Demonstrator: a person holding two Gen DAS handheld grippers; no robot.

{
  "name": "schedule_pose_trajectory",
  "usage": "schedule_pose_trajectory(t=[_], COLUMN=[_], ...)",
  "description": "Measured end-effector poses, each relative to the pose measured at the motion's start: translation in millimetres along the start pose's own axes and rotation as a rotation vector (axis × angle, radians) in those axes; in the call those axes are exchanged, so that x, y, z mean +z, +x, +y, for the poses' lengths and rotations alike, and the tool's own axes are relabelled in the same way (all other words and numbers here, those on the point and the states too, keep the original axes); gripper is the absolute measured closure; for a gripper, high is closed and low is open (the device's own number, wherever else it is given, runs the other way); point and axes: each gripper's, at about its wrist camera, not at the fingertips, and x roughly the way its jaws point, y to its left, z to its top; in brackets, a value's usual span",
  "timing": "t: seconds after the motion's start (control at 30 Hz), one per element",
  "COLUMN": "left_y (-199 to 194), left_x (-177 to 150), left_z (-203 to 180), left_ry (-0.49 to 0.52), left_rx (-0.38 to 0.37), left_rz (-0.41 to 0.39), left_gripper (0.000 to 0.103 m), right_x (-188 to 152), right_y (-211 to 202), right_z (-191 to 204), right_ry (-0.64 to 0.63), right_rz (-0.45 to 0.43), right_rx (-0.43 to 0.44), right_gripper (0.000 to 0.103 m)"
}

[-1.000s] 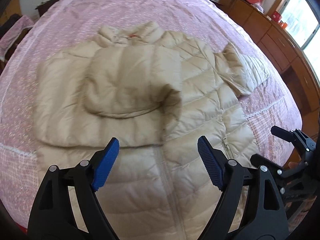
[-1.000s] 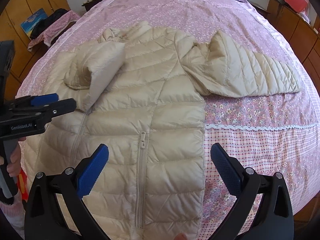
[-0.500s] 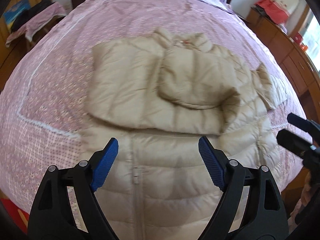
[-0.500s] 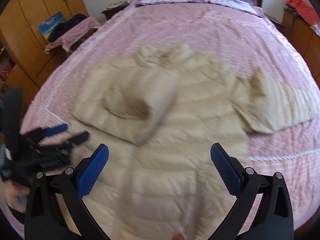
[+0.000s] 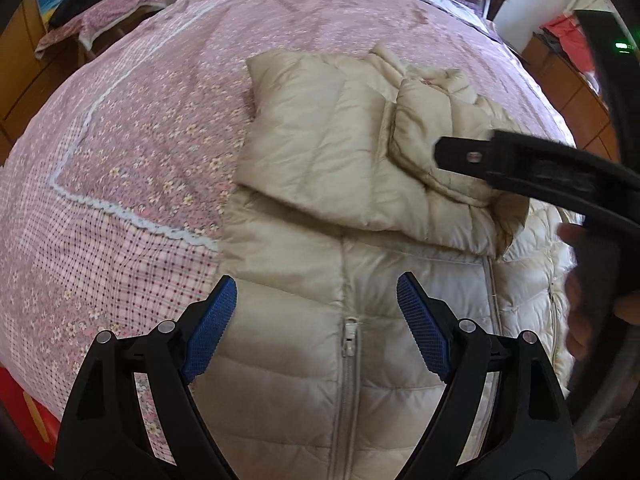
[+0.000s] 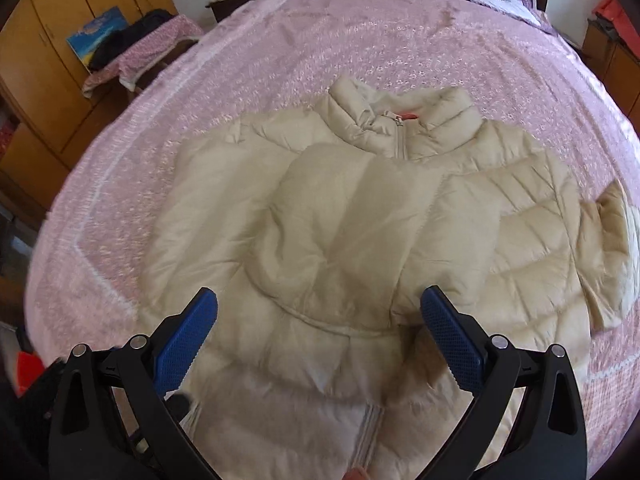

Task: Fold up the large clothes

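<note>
Jacket (image 5: 348,344) is spread flat on the bed (image 5: 140,128), zipper line running straight ahead from the left gripper (image 5: 316,308), collar at the far end, one sleeve (image 5: 320,148) already folded across the chest just beyond the fingertips. Both the left gripper and the right gripper (image 6: 318,328) hang over it with fingers wide apart and nothing between them. I'd guess the other sleeve (image 6: 612,256), off past the right gripper's right finger, goes next, so the right one is nearer.

Jacket (image 5: 320,168) hem cut off below left tool (image 5: 316,320); right tool (image 5: 532,172) blurred, hides jacket's right side.
</note>
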Motion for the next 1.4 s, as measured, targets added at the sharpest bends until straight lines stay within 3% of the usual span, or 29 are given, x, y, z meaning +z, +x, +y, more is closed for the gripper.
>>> schedule_pose_trajectory(t=[0.13,0.2,0.23,0.27,0.4,0.47,0.57,0.73,0.87,1.0,1.2,1.23,1.27,1.4], left_y=[4,5,6,6,7,6,5,3,11,26,46,49,50,56], left_x=[-2,-3,-3,-2,-1,2,8,27,44,57,62,63,63,65], left_z=[8,8,8,8,6,4,0,-14,-27,-37,-44,-44,-44,-48], left_ry=[-0.019,-0.021,-0.022,-0.023,-0.019,-0.016,-0.009,0.023,0.046,0.069,0.071,0.072,0.074,0.099], left_rx=[-0.004,-0.002,-0.001,-0.001,-0.001,-0.004,-0.001,0.000,0.032,0.063,0.094,0.101,0.106,0.140], left_rz=[0.005,0.007,0.007,0.007,0.006,0.001,-0.016,-0.068,-0.084,-0.083,-0.075,-0.080,-0.084,-0.091], left_gripper=[0.021,0.021,0.021,0.021,0.021,0.021,0.021,0.021,0.021,0.021,0.021,0.021,0.021,0.021], right_x=[1,-1,-3,-5,-6,-4,2,12,8,-13,-40,-44,-47,-59], right_y=[24,36,41,45,39,29,-7,-61,-82,-68,-45,-45,-46,-66], right_z=[5,5,5,4,-4,-6,-19,-55,-95,-141,-178,-182,-187,-202], right_ry=[-0.021,-0.036,-0.048,-0.055,-0.046,-0.060,-0.040,0.022,0.092,0.164,0.192,0.197,0.207,0.244], right_rz=[0.018,0.037,0.043,0.044,0.038,0.017,-0.068,-0.210,-0.267,-0.224,-0.142,-0.137,-0.134,-0.186], right_rx=[-0.048,-0.068,-0.082,-0.093,-0.067,-0.054,0.006,0.087,0.028,-0.051,-0.132,-0.143,-0.146,-0.154], right_gripper=[0.005,0.010,0.016,0.030,0.053,0.073,0.085,0.086,0.087,0.087,0.086,0.083,0.071,0.065])
